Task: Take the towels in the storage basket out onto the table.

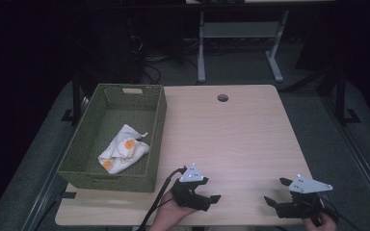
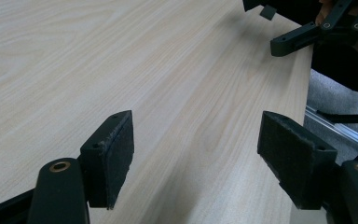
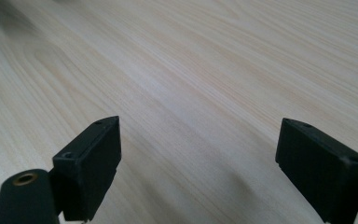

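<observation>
In the high view my left gripper (image 1: 212, 189) hovers over the near edge of the light wooden table (image 1: 231, 134), jaws wide apart and pointing right. My right gripper (image 1: 276, 191) sits near the front right corner, jaws apart and pointing left. The left gripper view shows my left gripper (image 2: 196, 135) open with only bare tabletop (image 2: 121, 56) between its pads, and the right gripper (image 2: 303, 32) farther off at the top right. The right gripper view shows my right gripper (image 3: 198, 154) open over bare wood (image 3: 191, 56).
A green woven basket (image 1: 156, 144) stands on the table's left side, holding a crumpled white cloth with orange spots (image 1: 123, 150). A round cable hole (image 1: 222, 97) lies near the far edge. Beyond the table are a dark floor and another desk's legs (image 1: 201, 48).
</observation>
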### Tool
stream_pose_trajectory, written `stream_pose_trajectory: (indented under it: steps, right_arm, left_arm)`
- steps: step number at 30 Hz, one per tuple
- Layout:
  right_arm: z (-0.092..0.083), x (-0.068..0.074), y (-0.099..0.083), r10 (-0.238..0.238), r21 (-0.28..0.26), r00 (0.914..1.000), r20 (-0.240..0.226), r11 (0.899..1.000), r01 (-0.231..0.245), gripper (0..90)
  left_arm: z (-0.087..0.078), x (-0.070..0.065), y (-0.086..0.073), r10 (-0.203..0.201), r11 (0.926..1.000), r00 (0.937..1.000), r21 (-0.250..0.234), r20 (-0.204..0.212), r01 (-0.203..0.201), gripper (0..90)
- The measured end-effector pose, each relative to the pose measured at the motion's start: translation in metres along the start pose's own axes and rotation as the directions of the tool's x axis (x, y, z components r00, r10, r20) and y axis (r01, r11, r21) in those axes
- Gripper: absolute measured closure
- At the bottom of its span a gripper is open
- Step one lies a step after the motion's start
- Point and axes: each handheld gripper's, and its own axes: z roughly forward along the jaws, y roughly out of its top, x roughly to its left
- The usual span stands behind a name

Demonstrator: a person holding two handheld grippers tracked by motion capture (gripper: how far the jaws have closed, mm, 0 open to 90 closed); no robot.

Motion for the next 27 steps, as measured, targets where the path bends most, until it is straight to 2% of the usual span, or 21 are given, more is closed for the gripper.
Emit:
stream_pose_trajectory:
  steps: [2, 10, 12, 16, 18, 20, 22, 24, 27]
  right_arm:
    - [0.001, -0.001, 0.0, -0.007, 0.001, 1.0, 0.001, 1.0, 0.007, 13.9]
    - [-0.003, -0.004, -0.003, 0.025, -0.021, 0.9994, 0.026, 0.999, -0.024, 13.8]
    - [-0.004, -0.005, -0.003, 0.033, -0.026, 0.9991, 0.027, 0.999, -0.033, 13.8]
    - [-0.005, -0.006, -0.003, 0.039, -0.034, 0.9987, 0.034, 0.999, -0.037, 13.9]
    - [-0.006, -0.006, -0.004, 0.038, -0.034, 0.9987, 0.033, 0.999, -0.037, 13.8]
    - [-0.005, -0.006, -0.003, 0.036, -0.035, 0.9989, 0.032, 0.999, -0.035, 13.9]
    - [-0.004, -0.005, -0.003, 0.035, -0.033, 0.999, 0.029, 0.999, -0.034, 13.9]
    - [-0.004, -0.005, -0.002, 0.025, -0.03, 0.9993, 0.028, 0.999, -0.024, 13.9]
    - [-0.003, -0.004, -0.002, 0.022, -0.03, 0.9995, 0.021, 0.999, -0.022, 13.8]
  left_arm:
    - [0.001, 0.001, 0.0, -0.002, 1.0, 1.0, 0.004, -0.005, 0.002, 27.2]
    - [0.0, 0.004, 0.001, -0.005, 1.0, 0.9998, 0.008, -0.018, 0.005, 27.1]
    - [0.0, 0.003, 0.003, 0.006, 0.9999, 0.9997, 0.014, -0.022, -0.006, 27.1]
    - [-0.002, 0.004, 0.015, 0.041, 0.999, 0.9987, 0.022, -0.03, -0.04, 27.1]
    - [-0.002, 0.005, 0.023, 0.047, 0.9989, 0.9983, 0.003, -0.035, -0.047, 27.0]
    - [0.0, 0.006, 0.031, 0.046, 0.9989, 0.9986, -0.007, -0.024, -0.046, 27.0]
    - [0.005, 0.006, 0.038, 0.051, 0.9987, 0.9981, 0.003, -0.035, -0.051, 27.1]
    - [0.011, 0.007, 0.045, 0.054, 0.9979, 0.9975, 0.037, -0.045, -0.053, 26.7]
    - [0.017, 0.008, 0.051, 0.042, 0.9986, 0.9984, 0.033, -0.037, -0.04, 25.7]
